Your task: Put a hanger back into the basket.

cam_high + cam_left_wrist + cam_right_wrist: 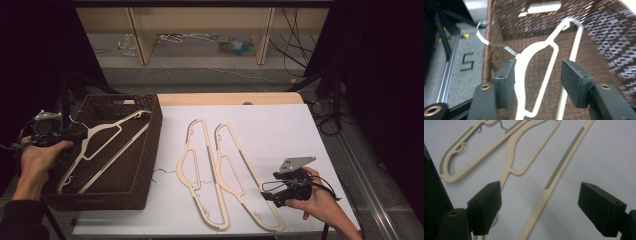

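A cream hanger (pixel 116 156) lies slanted inside the dark wicker basket (pixel 152 145) at the table's left, its metal hook (pixel 489 42) over the basket's left rim. My left gripper (pixel 77 135) hovers at that rim. In the left gripper view its jaws (pixel 537 82) stand apart around the hanger's neck (pixel 524 57), which runs beside the left pad without being pressed. Two more cream hangers (pixel 210 162) (pixel 246 162) lie side by side on the white sheet. My right gripper (pixel 268 194) is open low over the right hanger's long arm (pixel 564 160), with nothing gripped.
The white sheet (pixel 280 130) covers the table right of the basket, with bare room at its far right. Dark curtains flank both sides. A wooden shelf frame and loose cables lie on the floor beyond the far edge.
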### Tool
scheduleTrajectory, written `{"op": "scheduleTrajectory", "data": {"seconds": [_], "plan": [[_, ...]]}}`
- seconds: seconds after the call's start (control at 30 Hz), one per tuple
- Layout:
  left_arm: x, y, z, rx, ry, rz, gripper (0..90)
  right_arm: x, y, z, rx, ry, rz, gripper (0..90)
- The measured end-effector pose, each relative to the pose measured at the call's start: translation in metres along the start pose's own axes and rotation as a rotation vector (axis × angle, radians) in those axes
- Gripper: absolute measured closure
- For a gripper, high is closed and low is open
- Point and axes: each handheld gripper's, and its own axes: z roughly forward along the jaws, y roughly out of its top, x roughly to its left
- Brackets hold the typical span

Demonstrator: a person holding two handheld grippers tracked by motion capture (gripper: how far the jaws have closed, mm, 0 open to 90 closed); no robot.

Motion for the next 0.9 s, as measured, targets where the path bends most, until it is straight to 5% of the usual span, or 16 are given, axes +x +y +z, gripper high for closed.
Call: {"op": "scheduleTrajectory", "data": {"seconds": [0.03, 0.13, 0.2, 0.23, 0.27, 0.3, 0.33, 0.37, 0.43, 0.53, 0.6, 0.67, 0.77, 0.9], "plan": [[-0.012, 0.003, -0.015, -0.047, -0.019, 0.006, 37.8, 0.001, 0.000, 0.002, -0.002, -0.003, -0.011, 19.8], [-0.027, 0.003, -0.031, -0.101, -0.058, 0.015, 37.1, 0.004, 0.001, 0.003, 0.001, -0.001, 0.001, 19.8], [-0.053, 0.000, -0.054, -0.151, -0.137, 0.027, 34.2, 0.008, 0.002, 0.007, -0.002, -0.004, -0.023, 20.3], [-0.053, 0.000, -0.054, -0.151, -0.137, 0.027, 33.7, 0.008, 0.002, 0.007, -0.002, -0.004, -0.023, 20.3], [-0.070, -0.005, -0.064, -0.171, -0.219, 0.035, 33.6, 0.012, 0.003, 0.011, -0.005, -0.006, -0.020, 20.3], [-0.070, -0.005, -0.064, -0.171, -0.219, 0.035, 32.7, 0.012, 0.003, 0.011, -0.005, -0.006, -0.020, 20.3], [-0.086, -0.012, -0.073, -0.187, -0.274, 0.048, 32.1, 0.017, 0.005, 0.015, 0.006, 0.001, -0.028, 20.4], [-0.086, -0.012, -0.073, -0.187, -0.274, 0.048, 31.9, 0.017, 0.005, 0.015, 0.006, 0.001, -0.028, 20.4], [-0.111, -0.022, -0.085, -0.203, -0.318, 0.062, 30.8, 0.025, 0.008, 0.021, -0.002, -0.007, -0.028, 20.9], [-0.123, -0.028, -0.091, -0.223, -0.341, 0.102, 29.6, 0.035, 0.014, 0.027, -0.016, -0.022, -0.046, 22.0], [-0.151, -0.041, -0.096, -0.228, -0.376, 0.114, 29.5, 0.046, 0.020, 0.032, -0.002, -0.012, -0.040, 23.4], [-0.160, -0.045, -0.096, -0.225, -0.389, 0.130, 29.2, 0.051, 0.024, 0.036, -0.008, -0.015, -0.058, 24.5], [-0.190, -0.065, -0.089, -0.193, -0.434, 0.186, 28.6, 0.077, 0.041, 0.054, 0.040, 0.022, -0.047, 26.7], [-0.208, -0.081, -0.079, -0.157, -0.481, 0.201, 27.4, 0.088, 0.051, 0.072, 0.096, 0.033, -0.066, 29.0]]}}
